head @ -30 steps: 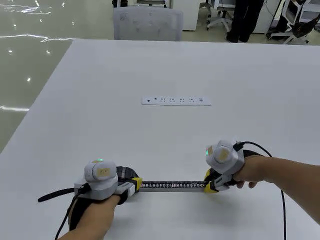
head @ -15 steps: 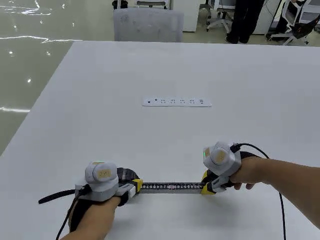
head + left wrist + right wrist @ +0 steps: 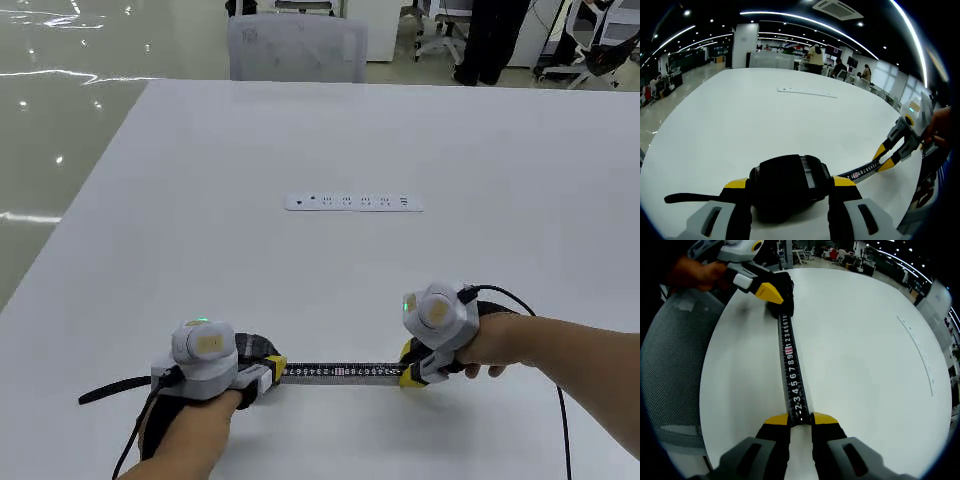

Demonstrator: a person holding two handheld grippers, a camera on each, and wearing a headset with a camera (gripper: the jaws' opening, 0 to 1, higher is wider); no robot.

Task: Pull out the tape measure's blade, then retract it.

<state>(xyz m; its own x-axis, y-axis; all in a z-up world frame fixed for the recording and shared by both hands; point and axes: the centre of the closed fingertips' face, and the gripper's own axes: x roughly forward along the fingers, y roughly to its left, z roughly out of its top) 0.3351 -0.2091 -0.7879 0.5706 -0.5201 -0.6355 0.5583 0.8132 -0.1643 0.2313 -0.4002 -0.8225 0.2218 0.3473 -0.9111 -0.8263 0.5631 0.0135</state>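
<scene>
- I am clamping my left gripper's (image 3: 262, 368) jaws around the black tape measure case (image 3: 787, 182), which is resting on the white counter (image 3: 350, 130).
- My right gripper's (image 3: 800, 418) jaws are pinching the extended blade (image 3: 790, 360) at its tip.

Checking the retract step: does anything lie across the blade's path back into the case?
Nothing visible. The blade runs over bare table from the right gripper to the case in the left gripper; the power strip lies well beyond it.
</scene>
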